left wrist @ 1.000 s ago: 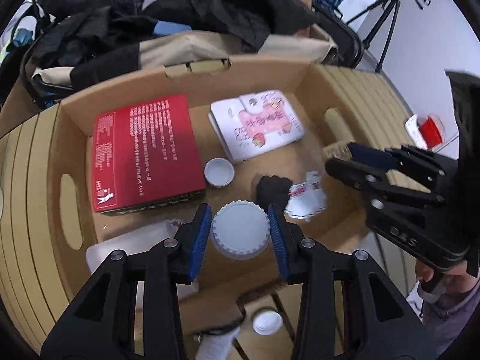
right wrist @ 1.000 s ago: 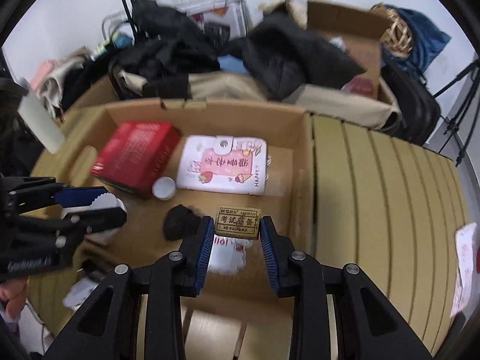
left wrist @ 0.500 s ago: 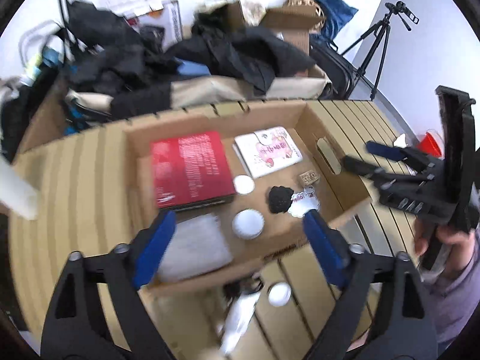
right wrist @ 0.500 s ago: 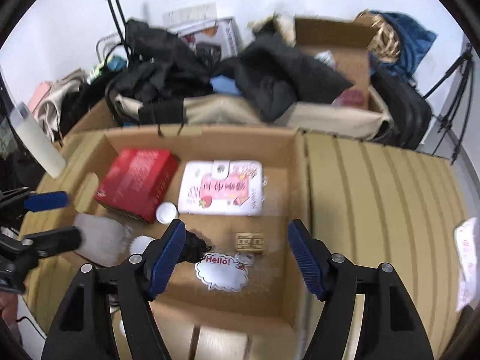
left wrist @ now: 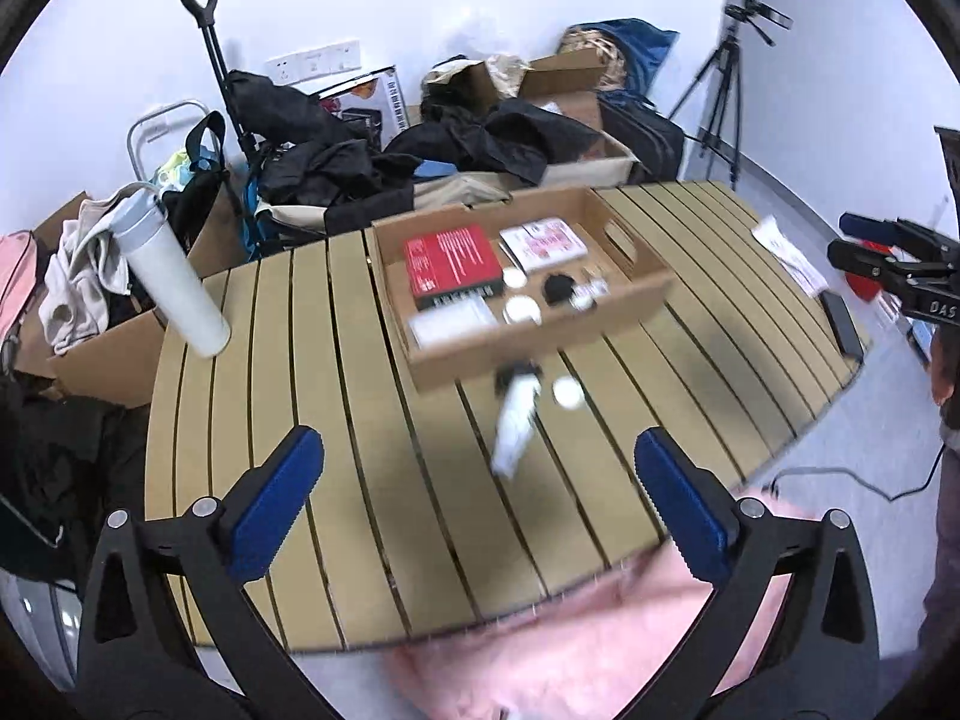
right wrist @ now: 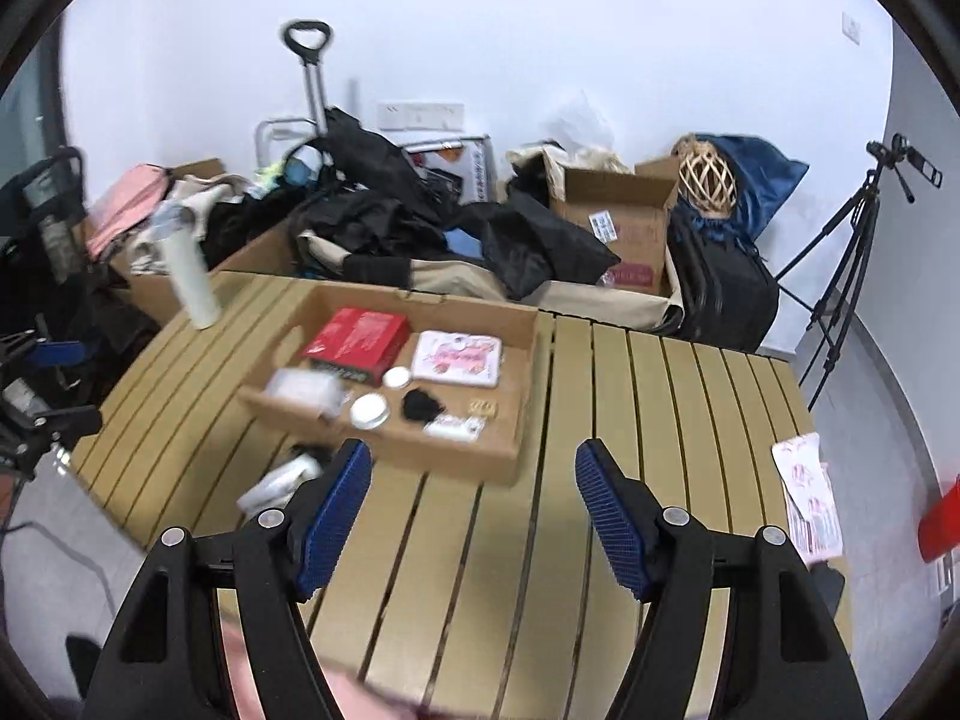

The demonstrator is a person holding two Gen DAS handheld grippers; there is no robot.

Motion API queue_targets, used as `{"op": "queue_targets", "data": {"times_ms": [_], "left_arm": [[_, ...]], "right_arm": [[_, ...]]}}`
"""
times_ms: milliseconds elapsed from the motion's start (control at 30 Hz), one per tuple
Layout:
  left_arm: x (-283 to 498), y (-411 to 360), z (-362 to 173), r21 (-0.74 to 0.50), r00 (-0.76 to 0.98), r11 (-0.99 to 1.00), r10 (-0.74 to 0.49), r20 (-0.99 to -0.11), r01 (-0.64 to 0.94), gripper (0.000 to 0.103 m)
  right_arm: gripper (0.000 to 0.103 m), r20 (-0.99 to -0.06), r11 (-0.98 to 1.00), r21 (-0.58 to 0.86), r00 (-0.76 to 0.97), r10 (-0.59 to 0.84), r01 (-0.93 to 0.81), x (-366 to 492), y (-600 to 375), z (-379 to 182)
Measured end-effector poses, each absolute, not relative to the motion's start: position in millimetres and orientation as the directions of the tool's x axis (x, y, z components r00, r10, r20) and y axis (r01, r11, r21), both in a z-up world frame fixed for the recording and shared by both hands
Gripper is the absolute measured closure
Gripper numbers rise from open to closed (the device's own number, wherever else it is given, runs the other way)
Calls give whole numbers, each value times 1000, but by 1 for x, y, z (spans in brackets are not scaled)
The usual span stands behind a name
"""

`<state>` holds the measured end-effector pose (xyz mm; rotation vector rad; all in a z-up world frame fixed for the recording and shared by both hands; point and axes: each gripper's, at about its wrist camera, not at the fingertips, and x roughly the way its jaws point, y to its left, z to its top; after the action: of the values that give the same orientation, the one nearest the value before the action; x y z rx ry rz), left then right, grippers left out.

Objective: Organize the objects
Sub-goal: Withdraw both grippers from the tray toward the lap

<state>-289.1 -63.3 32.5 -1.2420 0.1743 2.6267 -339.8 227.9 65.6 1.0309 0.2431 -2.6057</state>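
Note:
A shallow cardboard box point(left wrist: 540, 336) point(right wrist: 384, 432) sits on the slatted wooden table point(left wrist: 372, 480). In it lie a red box point(left wrist: 453, 261) point(right wrist: 357, 336), a pink-and-white wallet point(left wrist: 543, 243) point(right wrist: 459, 357), white round lids point(left wrist: 521, 309) point(right wrist: 369, 409), a black lump point(right wrist: 420, 403) and small items. A white tube point(left wrist: 516, 420) point(right wrist: 273, 483) and a white cap point(left wrist: 567, 391) lie on the table in front of the box. My left gripper point(left wrist: 480, 498) and right gripper point(right wrist: 474, 516) are both open, empty and held well back from the box.
A tall white bottle point(left wrist: 174, 276) point(right wrist: 192, 282) stands at the table's left. Papers point(right wrist: 807, 498) and a dark phone point(left wrist: 843, 324) lie at the right edge. Bags, clothes and cartons point(right wrist: 612, 222) pile up behind the table. A tripod point(right wrist: 852, 240) stands at the right.
Both grippers let go of their items in the box, opened wide and pulled back and up away from it, so the whole table now shows.

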Motion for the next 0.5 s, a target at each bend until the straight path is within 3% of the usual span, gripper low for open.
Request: {"op": "queue_targets", "data": {"times_ms": [133, 500], "left_arm": [[-245, -61, 19, 62, -624, -974, 90, -776, -217, 0], [-154, -100, 3, -148, -665, -984, 174, -726, -96, 0]], "right_arm": [[26, -687, -935, -52, -692, -222, 352, -280, 234, 52], [26, -729, -943, 65, -629, -269, 327, -187, 246, -19]]}}
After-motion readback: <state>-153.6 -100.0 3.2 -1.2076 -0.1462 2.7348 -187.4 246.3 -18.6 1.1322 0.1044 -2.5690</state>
